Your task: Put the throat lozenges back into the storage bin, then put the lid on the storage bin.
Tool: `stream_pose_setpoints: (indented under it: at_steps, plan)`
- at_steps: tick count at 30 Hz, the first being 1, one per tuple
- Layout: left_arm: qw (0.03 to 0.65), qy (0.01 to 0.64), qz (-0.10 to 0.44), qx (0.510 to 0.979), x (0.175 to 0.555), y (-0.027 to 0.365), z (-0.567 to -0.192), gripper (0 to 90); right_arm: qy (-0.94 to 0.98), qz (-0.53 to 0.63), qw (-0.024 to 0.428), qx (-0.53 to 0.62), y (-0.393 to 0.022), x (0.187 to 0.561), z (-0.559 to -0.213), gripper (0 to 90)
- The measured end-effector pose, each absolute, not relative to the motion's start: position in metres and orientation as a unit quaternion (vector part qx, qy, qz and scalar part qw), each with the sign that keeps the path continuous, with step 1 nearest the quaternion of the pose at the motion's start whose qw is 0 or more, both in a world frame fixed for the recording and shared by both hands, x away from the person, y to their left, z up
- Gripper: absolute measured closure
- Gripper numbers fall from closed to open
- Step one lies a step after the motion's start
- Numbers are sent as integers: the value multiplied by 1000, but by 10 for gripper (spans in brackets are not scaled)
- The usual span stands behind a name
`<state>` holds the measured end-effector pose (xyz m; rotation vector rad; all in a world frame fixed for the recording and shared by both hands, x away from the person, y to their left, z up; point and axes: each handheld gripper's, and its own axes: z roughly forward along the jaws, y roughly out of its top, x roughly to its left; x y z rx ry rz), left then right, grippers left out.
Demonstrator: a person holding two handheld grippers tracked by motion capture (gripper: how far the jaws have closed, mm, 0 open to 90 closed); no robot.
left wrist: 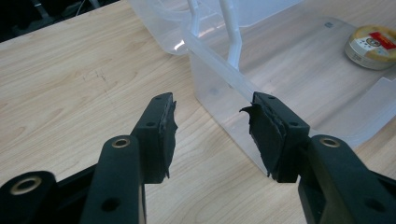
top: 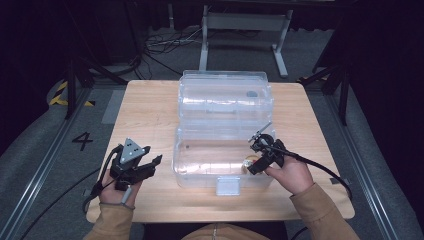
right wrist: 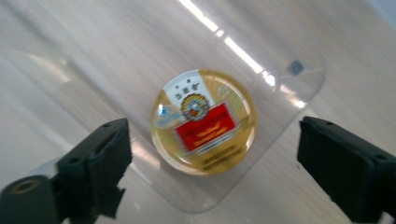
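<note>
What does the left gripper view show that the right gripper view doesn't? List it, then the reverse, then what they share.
Left gripper view: the left gripper, jaws open, low over the wooden table at the near corner of the clear box. Two pale struts rise behind, and the round tin lies far off inside the box.
Right gripper view: the right gripper, jaws open either side of that tin without touching it, with its gold rim, red band and white top panel close up.
Shared: the tin, the clear box floor under it, and the wood grain.

Gold round tin (right wrist: 203, 122) with red label, clear plastic box (top: 200, 172), black fingers (right wrist: 100, 161)
</note>
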<state>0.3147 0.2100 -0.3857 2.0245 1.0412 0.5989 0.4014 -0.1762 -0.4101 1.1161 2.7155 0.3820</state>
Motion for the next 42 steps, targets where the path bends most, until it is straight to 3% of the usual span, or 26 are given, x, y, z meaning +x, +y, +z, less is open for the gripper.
stream_pose_setpoints:
  at_steps: [18, 25, 42]
  plan:
    - [401, 386, 213, 803, 327, 196, -385, 510, 897, 233, 99, 364, -200, 387, -379, 188]
    - [417, 381, 197, 801, 330, 195, -385, 515, 880, 315, 95, 342, -219, 381, -361, 430]
    - [421, 353, 158, 820, 333, 185, -387, 579, 850, 415, 124, 301, -253, 385, -327, 524]
